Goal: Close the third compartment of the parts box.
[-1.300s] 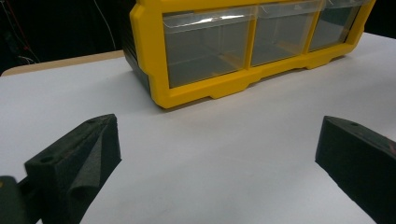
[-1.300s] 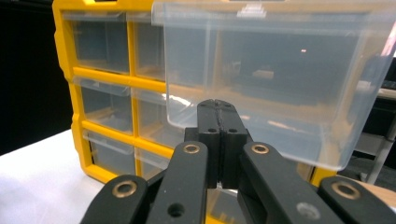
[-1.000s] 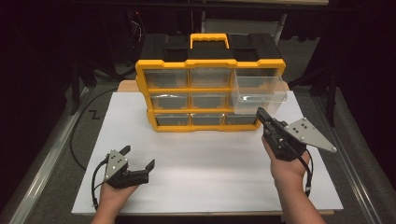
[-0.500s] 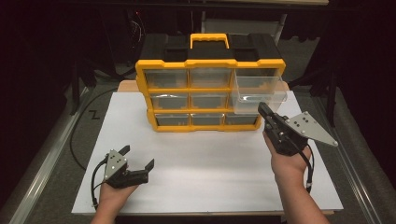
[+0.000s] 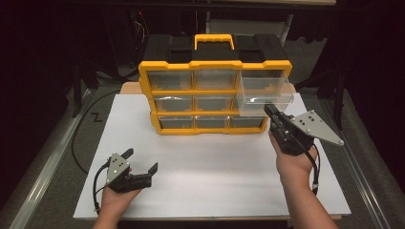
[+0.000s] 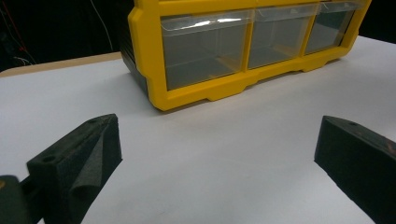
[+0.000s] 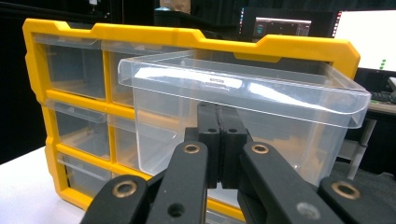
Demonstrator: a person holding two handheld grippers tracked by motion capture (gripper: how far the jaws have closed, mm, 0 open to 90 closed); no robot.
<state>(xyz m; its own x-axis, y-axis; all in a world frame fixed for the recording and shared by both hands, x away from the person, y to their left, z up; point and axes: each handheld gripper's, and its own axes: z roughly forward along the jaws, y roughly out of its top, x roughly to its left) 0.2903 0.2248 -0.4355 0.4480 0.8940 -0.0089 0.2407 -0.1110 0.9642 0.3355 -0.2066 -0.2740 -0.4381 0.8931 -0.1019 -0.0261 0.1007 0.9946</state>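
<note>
A: Largest item first?

B: White table top (image 5: 215, 162), filling the middle and lower part of the high view. On it, upper centre, stands one yellow-framed organizer (image 5: 215, 67) with a black back and a yellow carry handle (image 5: 213, 40) on top.

A: Drawer count?

B: Nine clear drawers, three rows of three. Eight sit flush. One, the pulled-out drawer (image 5: 265, 90) at the top right of the frame, sticks forward. It is see-through, with a rolled lip along its front edge; I see nothing inside.

A: Hands?

B: Two. Right forearm rises from the bottom right; the hand (image 5: 292, 162) holds the right gripper (image 5: 269, 110) angled up toward the pulled-out drawer, tips at its lower front face. In the right gripper view the jaws are pressed together, pads meeting just in front of the clear wall; whether they touch it, cannot tell.

A: Left?

B: Left hand (image 5: 114, 198) rests low at the lower left, well apart from the organizer. Left gripper (image 5: 141, 161) points right, jaws spread wide, nothing between them but bare table.
</note>
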